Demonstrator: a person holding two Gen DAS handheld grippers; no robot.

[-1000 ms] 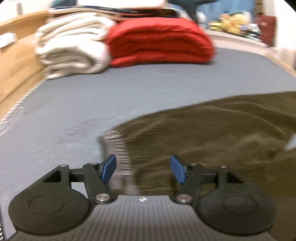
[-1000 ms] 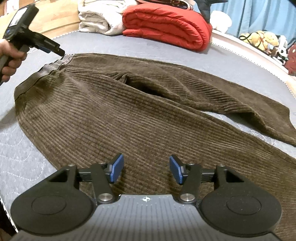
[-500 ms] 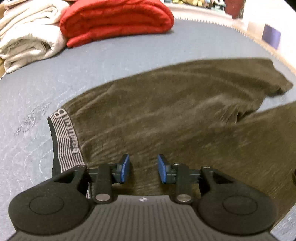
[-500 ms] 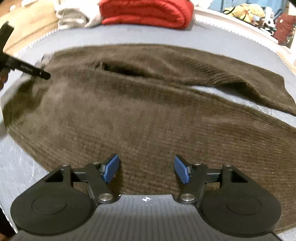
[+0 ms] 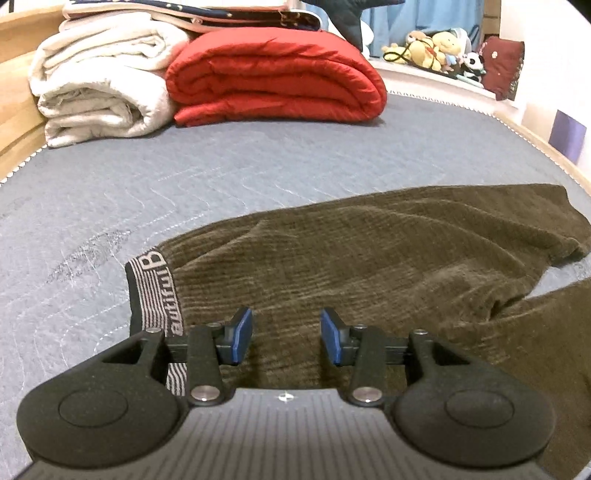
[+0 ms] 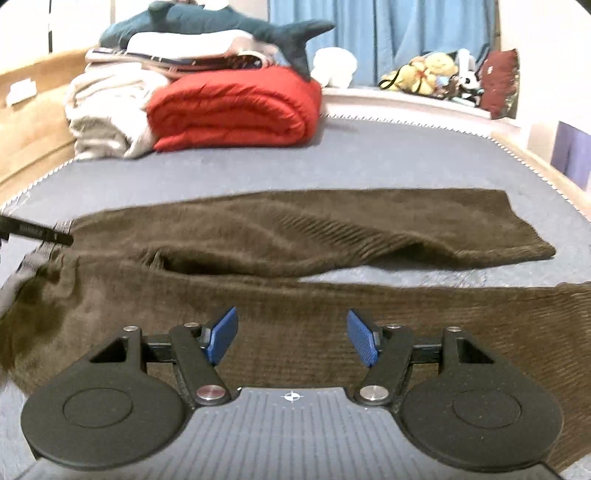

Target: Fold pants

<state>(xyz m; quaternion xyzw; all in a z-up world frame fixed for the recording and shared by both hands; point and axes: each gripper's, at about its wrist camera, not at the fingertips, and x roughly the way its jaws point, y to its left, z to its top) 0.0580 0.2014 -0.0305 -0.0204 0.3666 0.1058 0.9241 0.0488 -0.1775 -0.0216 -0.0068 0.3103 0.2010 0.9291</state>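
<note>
The pants (image 6: 332,295) lie spread flat on the bed (image 5: 258,166), both legs apart. The left tool (image 5: 286,339), having narrowed, is opening again above the waistband (image 5: 159,295), gripping nothing; the right tool (image 6: 291,338) hangs released, so folding hasn't begun.

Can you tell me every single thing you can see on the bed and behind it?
pants: one, brown corduroy, spread flat on the bed, legs apart
waistband: one, grey striped with letters, at the pants' left end
mattress: one, grey quilted, under everything
red quilt: one, folded, at the far end of the bed
white blanket: one, cream, folded, left of the red quilt
toy shark: one, dark blue, on the pile behind the red quilt
soft toys: several, mostly yellow, on the far ledge
curtain: blue, behind the bed
left gripper: black, blue fingers opening over the pants near the waistband, nothing pinched
right gripper: black, blue fingers apart over a pant leg
</note>
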